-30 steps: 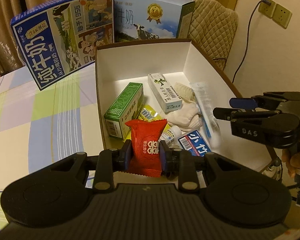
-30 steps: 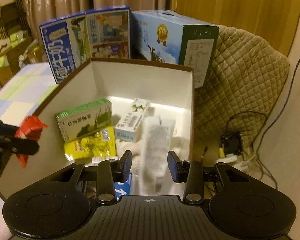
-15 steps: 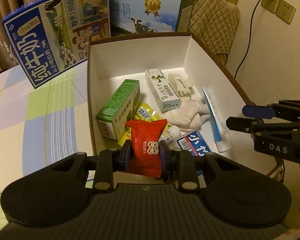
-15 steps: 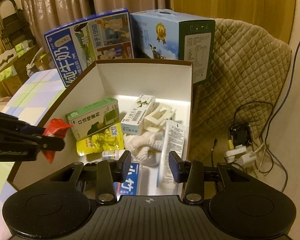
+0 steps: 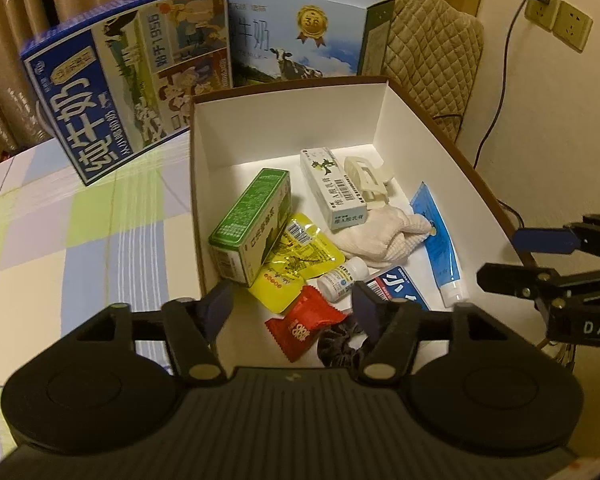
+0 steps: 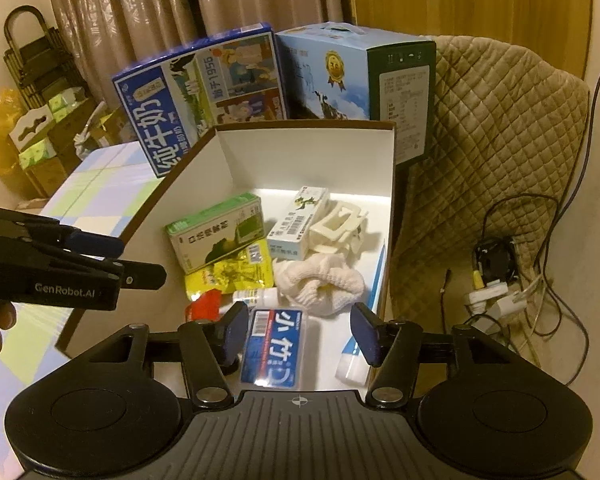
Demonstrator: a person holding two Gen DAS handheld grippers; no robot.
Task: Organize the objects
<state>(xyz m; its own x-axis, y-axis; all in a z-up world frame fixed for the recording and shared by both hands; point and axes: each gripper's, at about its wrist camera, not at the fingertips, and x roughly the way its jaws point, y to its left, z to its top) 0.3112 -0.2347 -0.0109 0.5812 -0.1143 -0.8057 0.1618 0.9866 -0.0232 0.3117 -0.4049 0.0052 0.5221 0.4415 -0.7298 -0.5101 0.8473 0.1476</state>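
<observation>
Left tool (image 5: 292, 306): jaws spread wide, gripping nothing. Right tool (image 6: 298, 330): likewise released and empty, at the right of the box. Both hover over the near end of the white box (image 5: 284, 120) on the checked bench (image 5: 80, 240).

Risks, as judged: the red candy packet (image 5: 302, 326) lies directly below and between the left tool's fingers, resting partly on a dark hair tie (image 5: 340, 346); a downward move from here could crush or snag either. The two tools sit near each other over one opening (a careless swing could knock them together). The tall milk cartons (image 5: 128, 92) lean just behind the box and might topple if the box is shoved.

Contents, left to right from the left tool:
- green carton (image 5: 252, 226), against the left wall
- yellow sachet (image 5: 296, 264), partly under it
- red candy packet and hair tie, nearest the tool
- small white bottle (image 5: 342, 280)
- white-and-green carton (image 5: 332, 188), farther ahead
- cream hair claw (image 5: 368, 178)
- white cloth (image 5: 384, 236)
- blue card pack (image 5: 400, 290)
- blue tube (image 5: 438, 250), along the right wall
</observation>
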